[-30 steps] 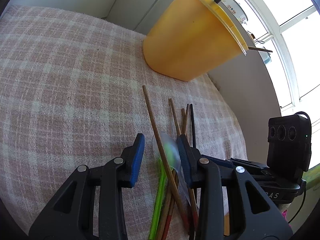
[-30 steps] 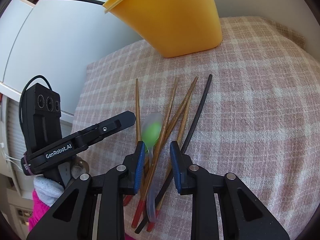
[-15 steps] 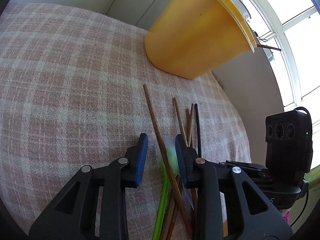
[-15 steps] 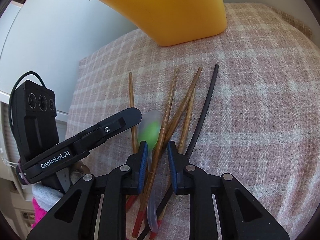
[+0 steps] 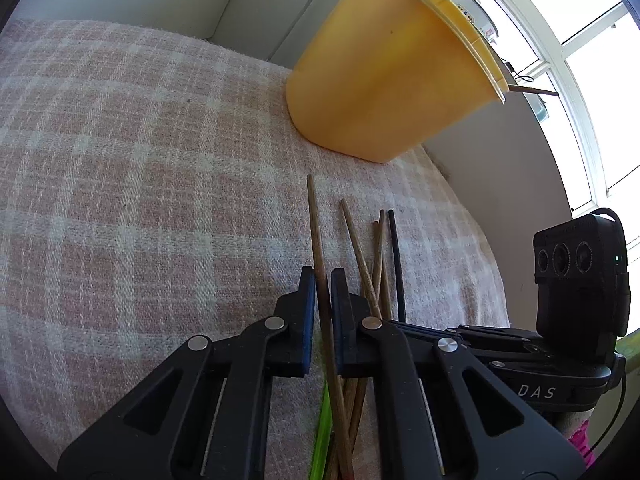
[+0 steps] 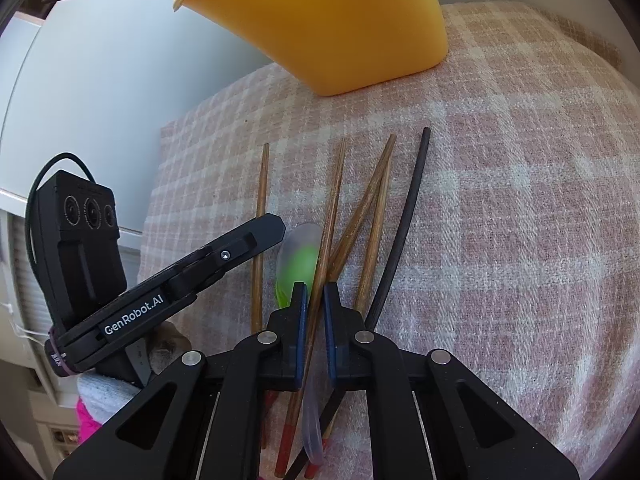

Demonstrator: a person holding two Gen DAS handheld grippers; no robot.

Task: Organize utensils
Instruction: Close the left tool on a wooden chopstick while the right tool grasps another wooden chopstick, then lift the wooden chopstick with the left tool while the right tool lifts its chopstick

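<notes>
Chopsticks (image 6: 332, 216) lie crossed over a spoon (image 6: 298, 258) near the yellow cup (image 6: 340, 20).

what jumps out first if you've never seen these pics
The big yellow cup at the far end of the pink checked cloth. Nearer lies a bundle of chopsticks, and each gripper, left and right, has closed around one brown stick.

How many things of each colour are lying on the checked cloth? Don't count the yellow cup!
brown chopsticks: 4
black chopstick: 1
clear spoon: 1
green utensil, mostly hidden: 1
Total: 7
</notes>
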